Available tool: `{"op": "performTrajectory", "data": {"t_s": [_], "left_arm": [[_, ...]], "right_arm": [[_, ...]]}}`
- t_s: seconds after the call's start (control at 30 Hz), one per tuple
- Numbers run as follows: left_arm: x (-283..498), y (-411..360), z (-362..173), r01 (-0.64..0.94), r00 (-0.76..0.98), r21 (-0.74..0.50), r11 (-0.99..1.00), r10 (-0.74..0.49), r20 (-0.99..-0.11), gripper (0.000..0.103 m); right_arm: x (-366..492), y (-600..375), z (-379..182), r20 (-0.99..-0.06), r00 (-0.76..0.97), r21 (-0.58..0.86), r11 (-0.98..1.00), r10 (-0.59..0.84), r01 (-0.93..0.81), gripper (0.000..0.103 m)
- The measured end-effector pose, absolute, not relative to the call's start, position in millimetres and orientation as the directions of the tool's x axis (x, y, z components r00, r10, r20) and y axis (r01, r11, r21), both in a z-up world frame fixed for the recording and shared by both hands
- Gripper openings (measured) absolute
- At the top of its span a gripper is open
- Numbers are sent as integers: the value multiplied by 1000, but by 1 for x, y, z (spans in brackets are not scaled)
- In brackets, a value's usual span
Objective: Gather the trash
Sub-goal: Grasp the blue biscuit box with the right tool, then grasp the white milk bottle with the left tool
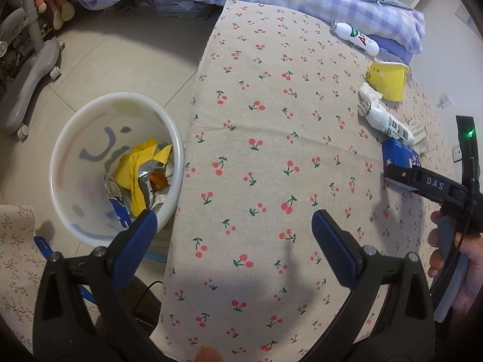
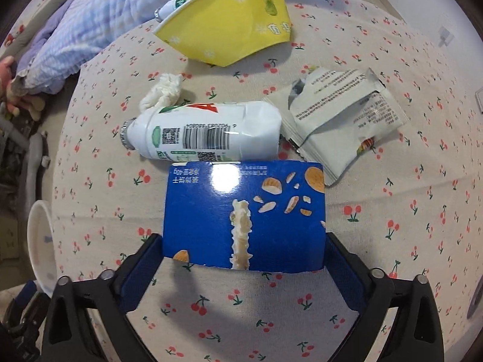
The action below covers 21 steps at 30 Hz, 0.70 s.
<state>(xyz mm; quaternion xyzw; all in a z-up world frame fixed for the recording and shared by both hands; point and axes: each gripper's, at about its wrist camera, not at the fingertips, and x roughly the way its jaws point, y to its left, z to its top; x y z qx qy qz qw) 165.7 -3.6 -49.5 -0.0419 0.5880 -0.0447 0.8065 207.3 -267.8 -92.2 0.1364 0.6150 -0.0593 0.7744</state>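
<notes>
Right now the right tool stands spread wide around the near end of a blue snack box lying flat on the cherry-print bed; whether its pads actually press the box edges cannot be told. At twelve o'clock from the box, touching it, lies a crushed white bottle, with a crumpled tissue at eleven, a torn grey wrapper at one, and a flattened yellow cup farther up. The left tool hangs released and empty over the bed's edge. At its ten o'clock, on the floor, stands a white bin holding yellow and foil scraps.
</notes>
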Motion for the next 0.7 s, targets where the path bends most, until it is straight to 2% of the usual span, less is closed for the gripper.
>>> {"op": "performTrajectory", "data": {"t_s": [0.17, 0.33, 0.63, 0.7], "left_arm": [[167, -21, -47, 57, 310, -114, 992, -126, -942, 102], [175, -58, -42, 148, 338, -98, 984, -143, -930, 102], [204, -157, -39, 410, 441, 90, 907, -111, -890, 102], [216, -176, -41, 450, 440, 115, 886, -108, -891, 98]], "right_arm": [[194, -277, -74, -948, 274, 233, 940, 162, 250, 94], [174, -296, -48, -928, 342, 237, 942, 148, 238, 94], [161, -360, -43, -923, 355, 275, 899, 147, 342, 94], [159, -374, -43, -927, 354, 257, 902, 128, 347, 94]]}}
